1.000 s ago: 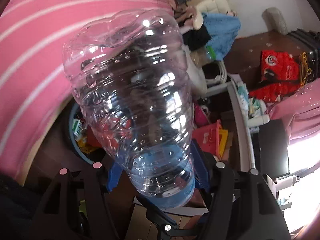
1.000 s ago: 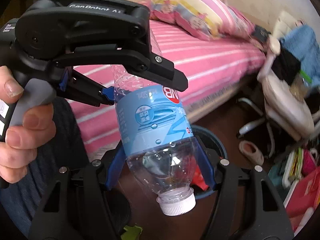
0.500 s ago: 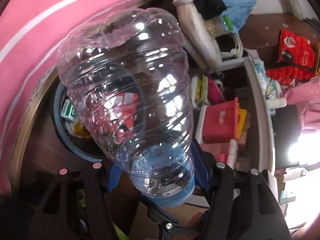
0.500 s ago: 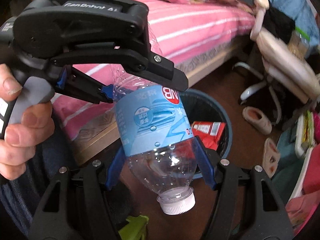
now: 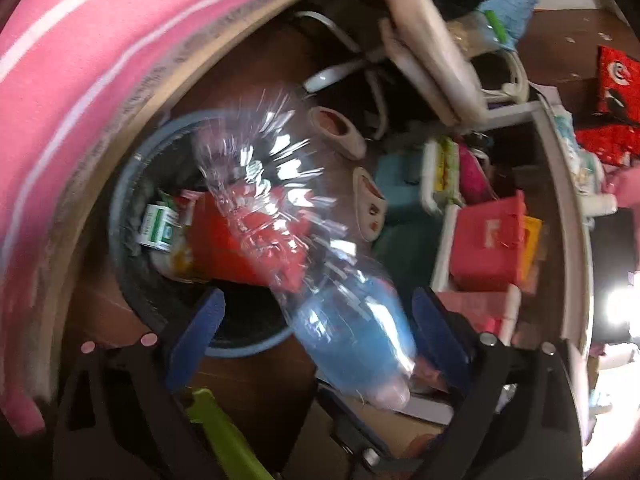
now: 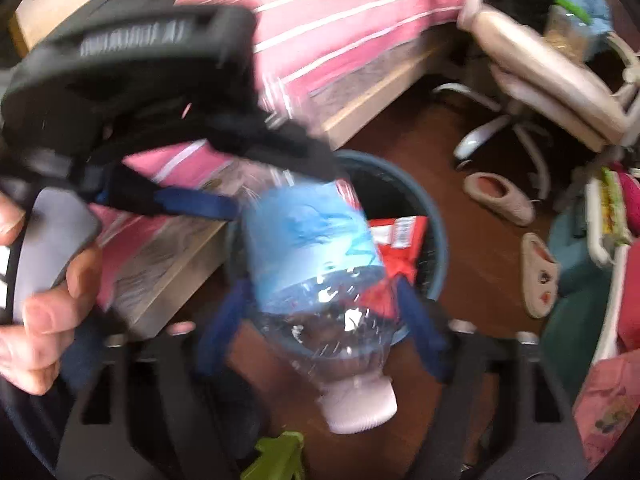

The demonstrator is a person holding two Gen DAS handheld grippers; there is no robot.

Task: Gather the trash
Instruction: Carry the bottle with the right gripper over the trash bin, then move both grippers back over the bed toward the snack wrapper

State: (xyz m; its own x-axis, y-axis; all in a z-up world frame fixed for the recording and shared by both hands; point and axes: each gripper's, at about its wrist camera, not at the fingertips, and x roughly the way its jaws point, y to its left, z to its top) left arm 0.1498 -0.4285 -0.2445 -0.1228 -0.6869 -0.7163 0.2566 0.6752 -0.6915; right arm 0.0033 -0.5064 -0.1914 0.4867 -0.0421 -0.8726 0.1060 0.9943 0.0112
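A clear plastic bottle (image 5: 320, 264) with a blue label and white cap (image 6: 358, 406) is blurred with motion, loose between the spread blue fingers of both grippers, touching neither pad clearly. It hangs over a round blue trash bin (image 5: 128, 184), also in the right wrist view (image 6: 434, 224), which holds red wrappers (image 6: 400, 236) and a green-and-white carton (image 5: 158, 230). My left gripper (image 5: 316, 320) is open. My right gripper (image 6: 320, 336) is open, with the bottle's neck end between its fingers. The left gripper's body shows in the right wrist view (image 6: 132, 68).
A pink striped bed (image 6: 340, 20) borders the bin on the left. A beige swivel chair (image 6: 540, 72), two slippers (image 6: 500, 196), and shelves with pink and red boxes (image 5: 488, 240) crowd the right. The floor is dark brown wood.
Both grippers tilted down over the bin and opened. The bottle, held by both before, is now loose and moving between the fingers.
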